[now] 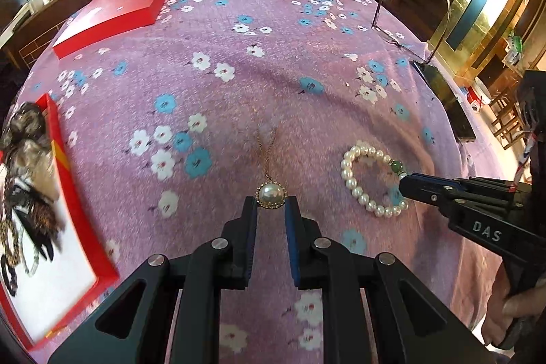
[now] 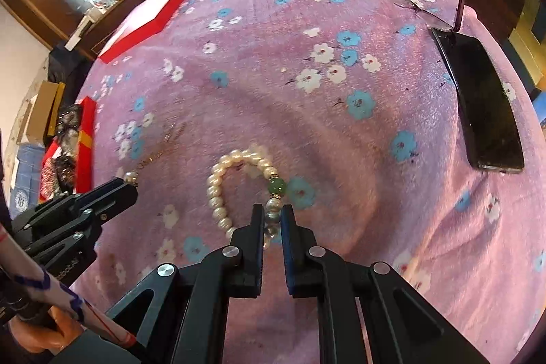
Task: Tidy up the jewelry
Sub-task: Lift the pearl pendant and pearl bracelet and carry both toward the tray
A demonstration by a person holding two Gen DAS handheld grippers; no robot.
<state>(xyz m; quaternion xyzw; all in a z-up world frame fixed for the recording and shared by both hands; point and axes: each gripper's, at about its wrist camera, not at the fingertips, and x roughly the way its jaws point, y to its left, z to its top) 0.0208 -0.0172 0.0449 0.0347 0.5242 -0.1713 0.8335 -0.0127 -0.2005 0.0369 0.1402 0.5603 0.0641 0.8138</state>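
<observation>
The left tongs [image 1: 271, 205] are pinched narrow on the round pearl pendant with a sparkling rim [image 1: 271, 195], its thin gold chain [image 1: 265, 147] trailing straight away from the tips over the pink flowered cloth on the bench [image 1: 273, 57]. The open red tray with a white floor [image 1: 65, 261], the likely goal, lies left of that pendant, nearer this hand. Right of the pendant, the right tongs [image 2: 272, 214] are clamped nearly closed on the white pearl bracelet with a green bead [image 2: 235, 186].
</observation>
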